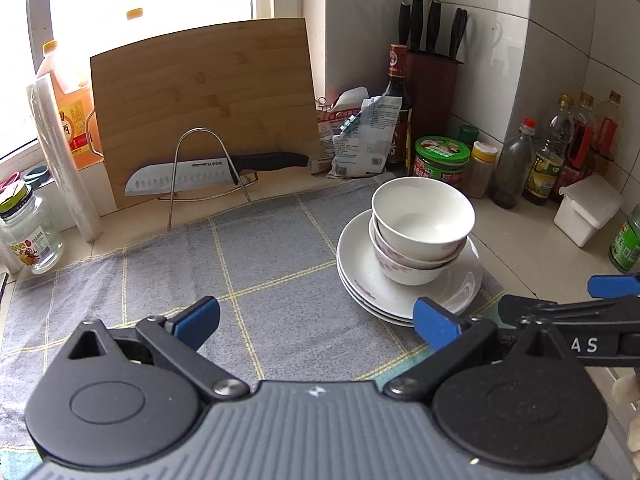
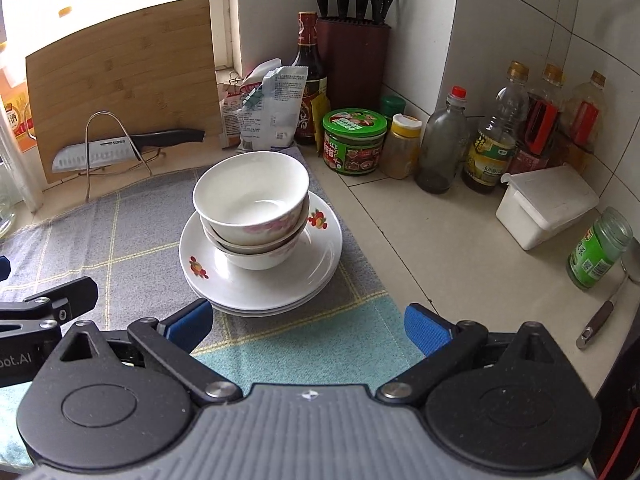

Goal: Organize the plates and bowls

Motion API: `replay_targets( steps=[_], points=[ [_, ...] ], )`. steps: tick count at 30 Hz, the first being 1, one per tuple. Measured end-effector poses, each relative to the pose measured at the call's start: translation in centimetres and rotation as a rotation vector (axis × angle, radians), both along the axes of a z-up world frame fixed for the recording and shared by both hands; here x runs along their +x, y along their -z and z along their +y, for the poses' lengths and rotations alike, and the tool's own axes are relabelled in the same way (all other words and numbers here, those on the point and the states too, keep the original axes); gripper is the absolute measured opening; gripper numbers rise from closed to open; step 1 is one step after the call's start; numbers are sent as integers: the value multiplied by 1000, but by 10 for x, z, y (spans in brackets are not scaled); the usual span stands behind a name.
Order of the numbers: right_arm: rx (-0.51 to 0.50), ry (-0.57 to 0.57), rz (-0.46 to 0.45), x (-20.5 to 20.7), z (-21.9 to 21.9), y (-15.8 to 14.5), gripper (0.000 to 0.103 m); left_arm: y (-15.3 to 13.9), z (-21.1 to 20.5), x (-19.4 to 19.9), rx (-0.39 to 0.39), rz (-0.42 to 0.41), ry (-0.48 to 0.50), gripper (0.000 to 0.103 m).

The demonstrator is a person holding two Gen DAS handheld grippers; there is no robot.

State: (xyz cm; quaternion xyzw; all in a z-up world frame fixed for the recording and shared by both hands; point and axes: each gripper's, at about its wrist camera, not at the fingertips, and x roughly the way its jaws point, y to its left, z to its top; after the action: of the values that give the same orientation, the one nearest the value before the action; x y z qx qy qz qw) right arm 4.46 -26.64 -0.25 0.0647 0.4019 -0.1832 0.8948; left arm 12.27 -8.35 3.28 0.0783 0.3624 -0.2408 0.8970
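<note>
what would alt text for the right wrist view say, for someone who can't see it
Nested white bowls sit on stacked white plates on a grey checked cloth, just ahead of the open, empty right tool. Behind stand a cutting board, a knife, a knife block and condiment bottles on the counter.

Legible text, both wrist views:

- "SUPOR" printed on the blade of the knife (image 1: 188, 178), readable in the left view and again in the right view (image 2: 96, 154).
- "A S" in white letters on the black body of the right gripper, seen at the right edge of the left view.
- "oot.AI" (start cut off) on the black body of the left gripper, at the left edge of the right view.
- Jar, bottle and packet labels carry print too small or blurred to read.
</note>
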Motion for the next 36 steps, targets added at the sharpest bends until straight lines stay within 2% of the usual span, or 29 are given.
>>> replay_targets(
  steps=[9,36],
  points=[
    [19,-10,-17,-1,-2,-2,103,-6,2,-4,-3,3,-29,102],
    [9,-8,-23,-5,1,-5,103,-11,6,-7,-14,5,-25,102]
  ],
)
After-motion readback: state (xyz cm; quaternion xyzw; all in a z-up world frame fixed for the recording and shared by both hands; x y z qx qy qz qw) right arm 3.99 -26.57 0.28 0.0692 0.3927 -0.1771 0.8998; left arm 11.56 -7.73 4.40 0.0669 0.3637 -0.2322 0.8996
